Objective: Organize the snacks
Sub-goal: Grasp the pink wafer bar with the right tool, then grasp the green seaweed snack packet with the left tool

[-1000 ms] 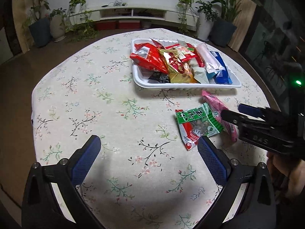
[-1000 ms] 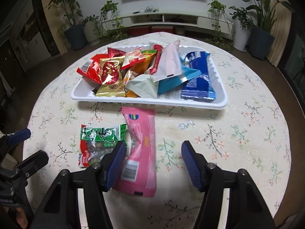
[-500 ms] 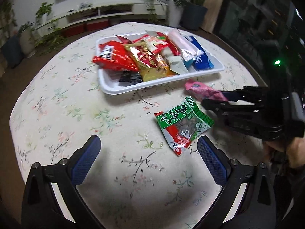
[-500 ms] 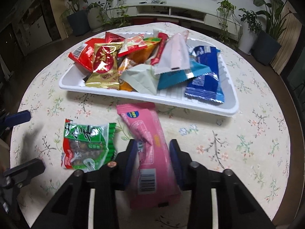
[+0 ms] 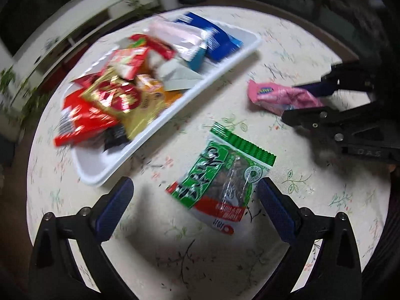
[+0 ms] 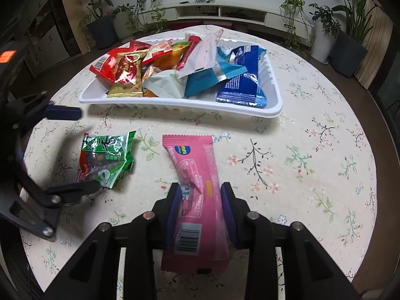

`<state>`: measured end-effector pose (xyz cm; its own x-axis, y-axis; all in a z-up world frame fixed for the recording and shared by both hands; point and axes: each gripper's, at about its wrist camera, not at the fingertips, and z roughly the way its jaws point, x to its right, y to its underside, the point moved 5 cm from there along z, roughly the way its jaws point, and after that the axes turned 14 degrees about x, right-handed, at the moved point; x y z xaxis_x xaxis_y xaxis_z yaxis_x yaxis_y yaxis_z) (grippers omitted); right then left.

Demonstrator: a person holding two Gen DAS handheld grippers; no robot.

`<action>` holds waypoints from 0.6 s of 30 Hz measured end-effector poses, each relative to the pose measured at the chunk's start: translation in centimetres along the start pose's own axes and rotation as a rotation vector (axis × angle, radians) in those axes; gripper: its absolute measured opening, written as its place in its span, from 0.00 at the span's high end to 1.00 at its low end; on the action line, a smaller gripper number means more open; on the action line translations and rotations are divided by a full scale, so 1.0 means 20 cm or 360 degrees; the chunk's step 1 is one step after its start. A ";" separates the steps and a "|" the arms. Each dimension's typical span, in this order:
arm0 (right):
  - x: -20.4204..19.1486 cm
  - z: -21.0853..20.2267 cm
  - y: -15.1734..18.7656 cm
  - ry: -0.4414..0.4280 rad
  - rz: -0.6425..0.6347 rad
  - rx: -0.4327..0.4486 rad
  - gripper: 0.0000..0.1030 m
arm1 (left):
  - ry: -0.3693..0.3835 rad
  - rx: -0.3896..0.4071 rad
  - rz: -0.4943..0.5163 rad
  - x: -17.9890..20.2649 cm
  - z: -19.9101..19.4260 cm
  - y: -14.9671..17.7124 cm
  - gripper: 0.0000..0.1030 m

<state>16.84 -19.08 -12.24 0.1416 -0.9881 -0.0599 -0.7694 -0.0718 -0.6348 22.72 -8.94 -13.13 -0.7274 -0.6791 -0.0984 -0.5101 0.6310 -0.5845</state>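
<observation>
1. While my right gripper (image 6: 200, 207) pinches the pink snack pack (image 6: 193, 182) on the table's near side, lift it level into the white tray (image 6: 273, 111) by the far edge
2. Left gripper (image 5: 193, 203), wide and empty, straddles the green packet (image 5: 222, 175); centre it first

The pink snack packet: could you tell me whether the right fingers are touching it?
Touching. The right wrist view shows both fingers pressed against the pink packet's sides.
</observation>
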 end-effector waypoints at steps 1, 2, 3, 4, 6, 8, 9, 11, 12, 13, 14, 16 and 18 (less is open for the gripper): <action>-0.01 -0.01 0.00 -0.0006 -0.0004 -0.0001 0.63 | 0.0024 -0.0030 0.0024 0.01 0.02 0.00 0.08; -0.01 -0.01 0.01 -0.0021 -0.0007 -0.0003 0.62 | 0.0045 -0.0062 0.0052 0.02 0.04 0.00 0.09; -0.02 -0.01 0.01 -0.0032 -0.0006 -0.0003 0.59 | 0.0065 -0.0060 0.0052 0.02 0.04 -0.01 0.09; -0.02 -0.01 0.01 -0.0043 -0.0009 -0.0001 0.57 | 0.0076 -0.0072 0.0048 0.02 0.05 -0.01 0.11; -0.04 -0.01 0.01 -0.0059 -0.0026 0.0004 0.52 | 0.0124 -0.0091 0.0012 0.00 0.07 -0.02 0.15; -0.05 -0.01 0.01 -0.0073 -0.0039 0.0011 0.48 | 0.0188 -0.0095 -0.0032 0.00 0.08 -0.02 0.24; -0.05 -0.01 0.01 -0.0076 -0.0049 0.0015 0.47 | 0.0219 -0.0097 -0.0051 0.00 0.08 -0.03 0.27; -0.06 0.00 0.01 -0.0077 -0.0067 0.0021 0.46 | 0.0218 -0.0108 -0.0041 -0.01 0.09 -0.03 0.30; -0.06 -0.01 0.01 -0.0080 -0.0063 0.0023 0.46 | 0.0223 -0.0117 -0.0044 0.00 0.09 -0.04 0.33; -0.05 -0.01 0.01 -0.0079 -0.0055 0.0025 0.47 | 0.0224 -0.0121 -0.0040 0.01 0.09 -0.03 0.36; -0.05 -0.01 0.01 -0.0075 -0.0050 0.0027 0.47 | 0.0225 -0.0126 -0.0038 0.02 0.09 -0.04 0.38; -0.02 -0.01 0.00 -0.0051 -0.0025 0.0033 0.47 | 0.0226 -0.0132 -0.0050 0.03 0.10 -0.05 0.44; -0.01 -0.01 0.00 -0.0046 -0.0001 0.0032 0.46 | 0.0218 -0.0126 -0.0063 0.03 0.10 -0.06 0.46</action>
<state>16.83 -18.92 -12.09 0.1603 -0.9837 -0.0815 -0.7565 -0.0694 -0.6504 23.81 -10.88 -14.13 -0.7589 -0.6501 0.0375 -0.5704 0.6360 -0.5198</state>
